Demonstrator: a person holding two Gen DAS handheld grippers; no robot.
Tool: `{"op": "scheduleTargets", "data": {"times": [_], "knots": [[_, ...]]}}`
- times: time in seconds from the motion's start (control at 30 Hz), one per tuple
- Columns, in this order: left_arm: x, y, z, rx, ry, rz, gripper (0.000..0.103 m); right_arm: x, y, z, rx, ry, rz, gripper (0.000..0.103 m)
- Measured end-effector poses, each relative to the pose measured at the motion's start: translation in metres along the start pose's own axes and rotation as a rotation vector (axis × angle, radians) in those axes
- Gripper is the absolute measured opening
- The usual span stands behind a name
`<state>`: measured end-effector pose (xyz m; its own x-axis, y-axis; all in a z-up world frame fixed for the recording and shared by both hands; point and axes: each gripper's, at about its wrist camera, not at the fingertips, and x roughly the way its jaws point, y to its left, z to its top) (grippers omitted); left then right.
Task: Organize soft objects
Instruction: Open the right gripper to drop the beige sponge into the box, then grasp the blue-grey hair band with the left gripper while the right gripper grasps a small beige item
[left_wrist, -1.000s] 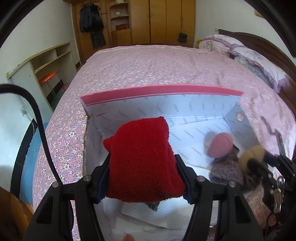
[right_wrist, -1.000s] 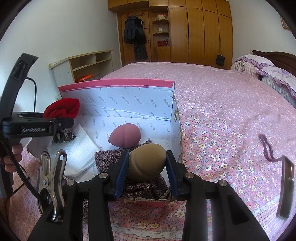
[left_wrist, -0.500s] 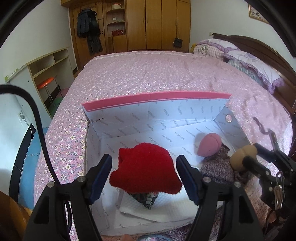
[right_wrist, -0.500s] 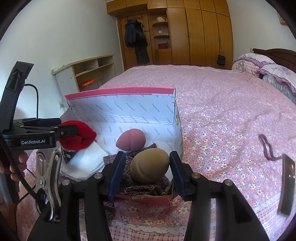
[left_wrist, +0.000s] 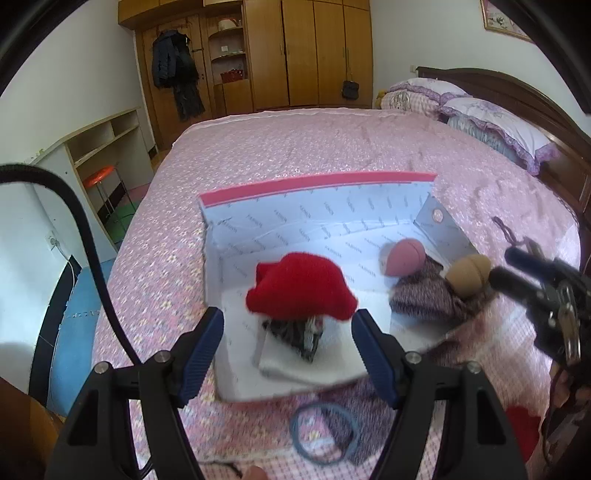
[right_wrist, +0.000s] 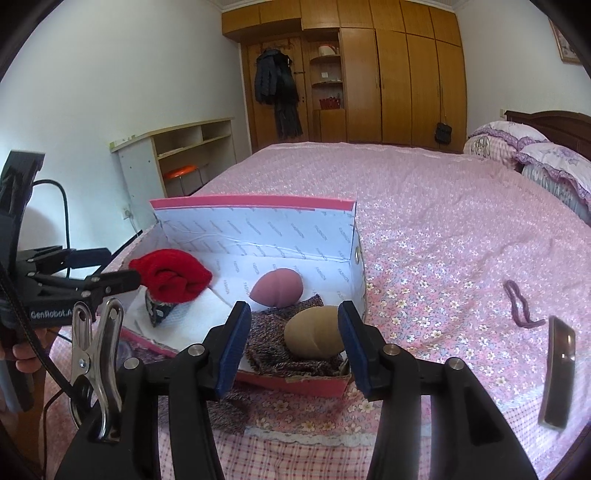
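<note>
Pink-rimmed box (left_wrist: 317, 184) on the floral bedspread (right_wrist: 443, 229), left gripper (left_wrist: 288, 325) spread wide, nothing between its fingers, red cloth (left_wrist: 299, 291) lying in the box's left part; right gripper (right_wrist: 291, 328) spread, clear of the tan sponge (right_wrist: 314, 332) resting on knit fabric (right_wrist: 280, 354) beside 1 pink sponge (right_wrist: 277, 288)

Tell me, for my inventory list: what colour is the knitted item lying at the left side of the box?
Red; the left wrist view shows it best.

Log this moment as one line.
left gripper: open, jaws just opened | red cloth: released in box | right gripper: open | tan sponge: in box
</note>
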<state>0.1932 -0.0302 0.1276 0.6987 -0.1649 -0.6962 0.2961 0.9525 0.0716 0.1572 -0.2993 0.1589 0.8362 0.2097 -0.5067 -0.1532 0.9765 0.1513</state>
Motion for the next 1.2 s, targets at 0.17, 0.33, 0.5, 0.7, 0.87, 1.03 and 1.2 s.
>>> {"op": "scheduleTargets", "data": {"times": [0.17, 0.33, 0.5, 0.7, 0.87, 1.03, 1.2], "knots": [[-0.016, 0.004, -0.018, 0.0, 0.0, 0.007, 0.075, -0.014, 0.005, -0.003, -0.005, -0.011, -0.012, 0.05], [-0.025, 0.009, -0.038, 0.013, 0.008, 0.055, 0.075, -0.027, 0.01, -0.01, -0.009, -0.014, -0.014, 0.05], [-0.033, 0.016, -0.054, -0.016, 0.02, 0.038, 0.075, -0.032, 0.018, -0.019, -0.001, 0.008, -0.001, 0.05], [-0.037, 0.01, -0.071, -0.014, 0.045, 0.036, 0.075, -0.033, 0.027, -0.039, 0.013, 0.052, 0.036, 0.05], [-0.04, 0.009, -0.084, -0.013, 0.057, 0.04, 0.075, -0.03, 0.039, -0.059, 0.001, 0.102, 0.063, 0.05], [-0.042, 0.01, -0.099, -0.02, 0.085, 0.046, 0.075, -0.025, 0.053, -0.074, -0.023, 0.144, 0.102, 0.05], [-0.035, 0.011, -0.113, -0.002, 0.117, 0.072, 0.075, -0.012, 0.065, -0.083, -0.035, 0.188, 0.109, 0.05]]}}
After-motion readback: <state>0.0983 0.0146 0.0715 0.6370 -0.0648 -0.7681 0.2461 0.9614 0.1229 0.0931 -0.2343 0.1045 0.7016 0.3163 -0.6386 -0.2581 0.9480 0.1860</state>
